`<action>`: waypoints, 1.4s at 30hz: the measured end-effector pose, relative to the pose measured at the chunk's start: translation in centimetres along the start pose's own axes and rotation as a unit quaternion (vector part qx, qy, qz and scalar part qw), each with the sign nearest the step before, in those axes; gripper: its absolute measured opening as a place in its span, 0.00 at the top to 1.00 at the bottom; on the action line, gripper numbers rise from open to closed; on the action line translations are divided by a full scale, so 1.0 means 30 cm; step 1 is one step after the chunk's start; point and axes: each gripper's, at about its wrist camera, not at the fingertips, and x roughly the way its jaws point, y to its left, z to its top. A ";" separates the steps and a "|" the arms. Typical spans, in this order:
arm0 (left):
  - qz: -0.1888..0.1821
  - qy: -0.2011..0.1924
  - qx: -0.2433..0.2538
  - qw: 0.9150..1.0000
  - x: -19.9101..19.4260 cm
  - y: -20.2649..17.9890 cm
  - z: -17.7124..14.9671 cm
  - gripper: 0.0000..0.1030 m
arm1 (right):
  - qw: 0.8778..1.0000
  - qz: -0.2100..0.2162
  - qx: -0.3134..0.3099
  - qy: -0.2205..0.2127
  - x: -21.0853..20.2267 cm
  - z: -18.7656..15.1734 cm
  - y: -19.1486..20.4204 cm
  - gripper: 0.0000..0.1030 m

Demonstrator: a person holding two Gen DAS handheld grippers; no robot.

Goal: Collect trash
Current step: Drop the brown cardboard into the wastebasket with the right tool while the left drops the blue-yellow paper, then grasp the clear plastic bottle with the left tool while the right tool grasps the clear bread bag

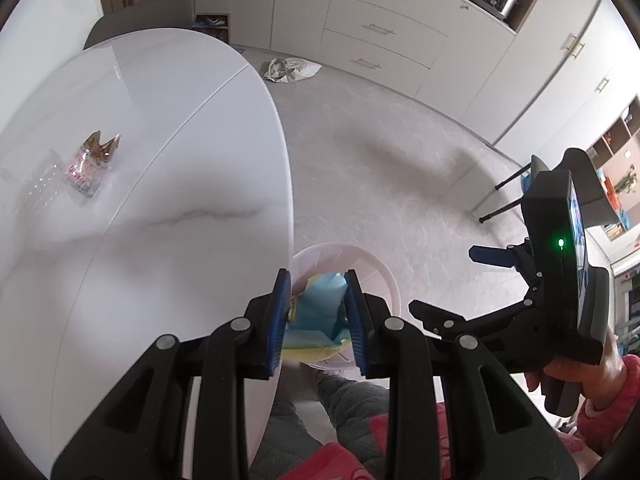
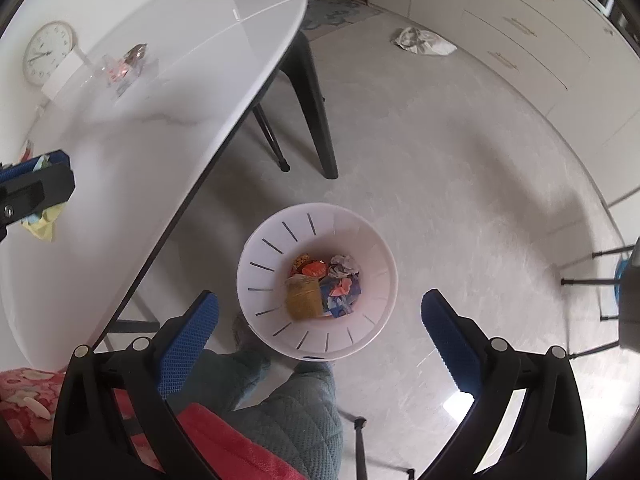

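Observation:
My left gripper (image 1: pixel 318 280) is shut on a crumpled blue and yellow paper (image 1: pixel 316 316), held beside the table's edge above the white bin (image 1: pixel 380 272). My right gripper (image 2: pixel 320 298) hangs open and empty over the same bin (image 2: pixel 260 240), which holds a yellow-brown packet (image 2: pixel 304 300) and orange and blue wrappers. In the left wrist view the right gripper (image 1: pixel 460 284) shows spread wide on the right. A clear plastic wrapper (image 1: pixel 86 168) lies on the white table (image 1: pixel 180 160), also the wrapper (image 2: pixel 124 68) in the right wrist view. One of the left gripper's fingers (image 2: pixel 40 164) and the held paper (image 2: pixel 40 228) appear at the left edge.
A crumpled grey paper (image 2: pixel 422 42) lies on the floor near the drawers (image 2: pixel 520 24). Black table legs (image 2: pixel 316 120) stand behind the bin. A round clock (image 2: pixel 48 52) leans at the table's far side. A person's quilted trouser legs (image 2: pixel 288 400) are just below the bin.

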 end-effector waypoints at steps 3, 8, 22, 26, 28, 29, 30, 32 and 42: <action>-0.014 0.010 0.015 1.000 0.013 -0.029 0.002 0.60 | 1.000 -0.007 0.018 -0.004 -0.006 -0.004 -0.039 0.03; -0.033 0.005 0.051 0.998 0.008 -0.092 -0.003 0.08 | 0.999 -0.015 0.047 -0.008 -0.016 -0.022 -0.101 0.03; -0.024 0.012 0.058 0.998 0.007 -0.118 -0.005 0.08 | 0.998 -0.012 0.061 -0.007 -0.013 -0.027 -0.126 0.03; -0.021 0.008 0.050 0.999 -0.003 -0.103 -0.008 0.08 | 0.998 -0.010 0.054 -0.006 -0.012 -0.017 -0.105 0.03; -0.018 0.008 0.045 0.999 -0.009 -0.095 -0.010 0.08 | 0.999 -0.009 0.050 -0.006 -0.011 -0.009 -0.095 0.03; -0.017 0.008 0.042 0.999 -0.010 -0.089 -0.013 0.08 | 0.999 -0.008 0.048 -0.006 -0.010 -0.004 -0.089 0.03; -0.015 0.007 0.037 0.999 -0.014 -0.078 -0.015 0.08 | 0.999 -0.008 0.045 -0.006 -0.008 0.002 -0.082 0.03; -0.010 0.005 0.029 1.000 -0.023 -0.060 -0.016 0.08 | 0.999 -0.006 0.040 -0.006 -0.005 0.013 -0.069 0.03; 0.038 -0.013 -0.066 0.997 -0.099 0.160 -0.040 0.08 | 0.999 0.020 -0.029 -0.015 0.018 0.153 0.118 0.03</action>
